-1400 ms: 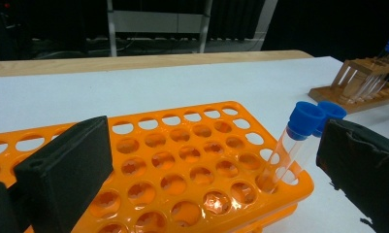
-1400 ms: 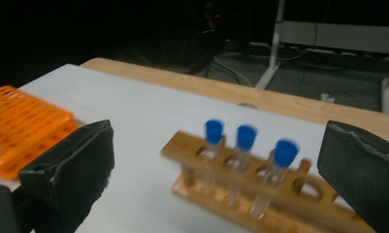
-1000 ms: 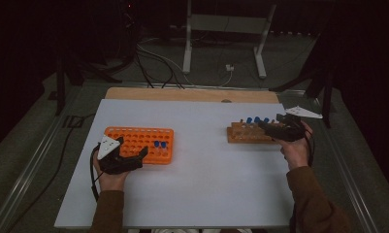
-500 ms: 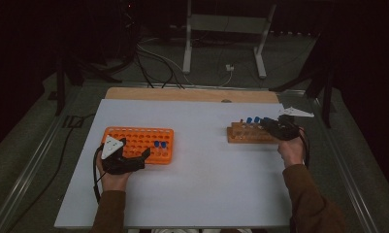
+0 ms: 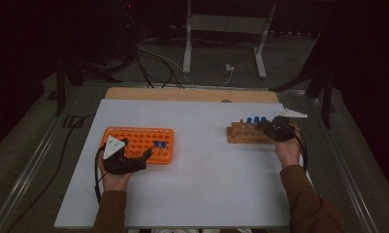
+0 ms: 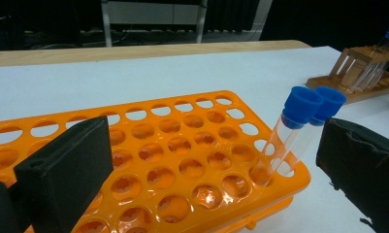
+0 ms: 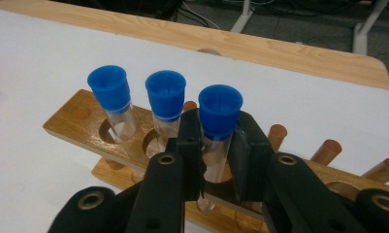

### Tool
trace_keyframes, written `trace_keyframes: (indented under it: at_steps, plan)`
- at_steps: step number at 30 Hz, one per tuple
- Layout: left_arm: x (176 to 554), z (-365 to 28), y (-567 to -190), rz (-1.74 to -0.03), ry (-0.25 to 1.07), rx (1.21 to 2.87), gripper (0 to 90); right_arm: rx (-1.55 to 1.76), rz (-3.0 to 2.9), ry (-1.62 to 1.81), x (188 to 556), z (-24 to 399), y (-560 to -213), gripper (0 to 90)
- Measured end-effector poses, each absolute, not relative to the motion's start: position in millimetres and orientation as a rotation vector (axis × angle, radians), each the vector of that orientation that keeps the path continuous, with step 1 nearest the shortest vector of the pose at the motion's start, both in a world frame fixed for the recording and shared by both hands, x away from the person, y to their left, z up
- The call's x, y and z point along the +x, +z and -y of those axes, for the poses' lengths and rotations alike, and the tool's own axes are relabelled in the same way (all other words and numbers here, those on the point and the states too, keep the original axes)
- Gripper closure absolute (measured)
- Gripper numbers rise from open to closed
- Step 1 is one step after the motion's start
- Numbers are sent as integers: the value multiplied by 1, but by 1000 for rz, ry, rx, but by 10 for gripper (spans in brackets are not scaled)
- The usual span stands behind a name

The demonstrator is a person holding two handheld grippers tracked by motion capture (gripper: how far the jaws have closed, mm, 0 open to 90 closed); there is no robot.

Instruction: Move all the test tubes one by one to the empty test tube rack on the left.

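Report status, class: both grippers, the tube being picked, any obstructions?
Right gripper just closed, shut on blue-capped tube in wooden rack. Left gripper open, astride orange rack. Two neighbouring tubes stand close alongside.

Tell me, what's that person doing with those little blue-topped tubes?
A person is working with a gripper in each hand. The right gripper has just closed on a tube standing in the wooden rack, beside two more tubes. The left gripper is open and rests at the orange rack, where two tubes already stand in a corner.
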State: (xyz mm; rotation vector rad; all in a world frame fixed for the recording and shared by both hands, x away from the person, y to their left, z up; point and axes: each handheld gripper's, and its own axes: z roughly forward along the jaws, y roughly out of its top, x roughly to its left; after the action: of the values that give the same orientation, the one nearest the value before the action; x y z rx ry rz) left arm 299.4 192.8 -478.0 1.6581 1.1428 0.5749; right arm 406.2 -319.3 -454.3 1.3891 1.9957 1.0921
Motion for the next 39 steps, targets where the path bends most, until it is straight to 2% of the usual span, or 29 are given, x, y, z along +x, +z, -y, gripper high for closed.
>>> trace_keyframes:
  at_steps: [16, 39]
  plan:
    - [300, -191, -479, -1135, 573, 1665, 8, 1362, -1966, 1120, 399, 325, -435, 762]
    - [300, -189, -479, -1129, 572, 1665, 8, 1280, -1948, 1184, 385, 326, -384, 763]
